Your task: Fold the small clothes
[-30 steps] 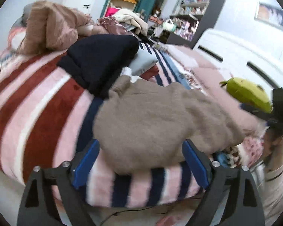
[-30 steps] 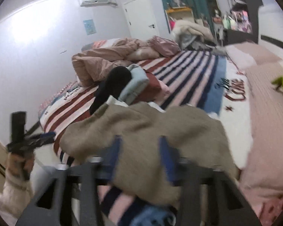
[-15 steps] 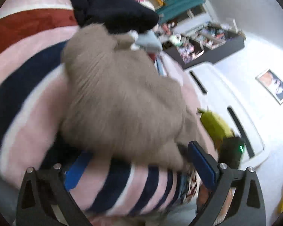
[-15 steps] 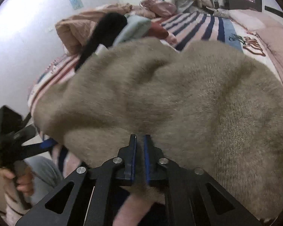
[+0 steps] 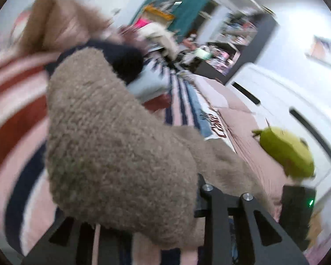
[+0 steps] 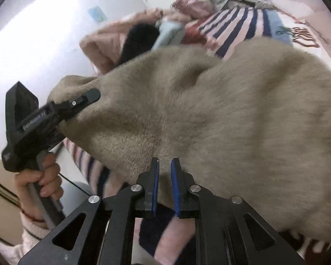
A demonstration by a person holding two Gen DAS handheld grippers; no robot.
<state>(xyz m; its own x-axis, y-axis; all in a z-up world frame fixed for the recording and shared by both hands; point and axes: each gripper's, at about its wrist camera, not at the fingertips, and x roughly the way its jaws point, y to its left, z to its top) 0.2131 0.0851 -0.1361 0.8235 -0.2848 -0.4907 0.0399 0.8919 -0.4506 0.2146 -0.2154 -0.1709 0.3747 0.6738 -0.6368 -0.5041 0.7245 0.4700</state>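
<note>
A fuzzy taupe knit garment (image 6: 220, 110) lies on the striped bed blanket and fills both views; it also shows in the left wrist view (image 5: 112, 145). My right gripper (image 6: 164, 167) is shut on its near hem. My left gripper (image 6: 86, 98) is shut on the garment's left edge and lifts it; in the left wrist view the cloth drapes over the fingers and hides the tips. The right gripper's black body (image 5: 298, 207) shows at the lower right of the left wrist view.
A pile of clothes with a black piece (image 6: 141, 39) and a light blue piece (image 6: 170, 33) lies behind the garment. A pink duvet (image 6: 103, 44) is bunched at the back. A green plush toy (image 5: 286, 152) sits on the pink cover at the right.
My left gripper has closed on the garment's left edge and raised it. My right gripper stays shut on the near hem. Both views have swung upward.
</note>
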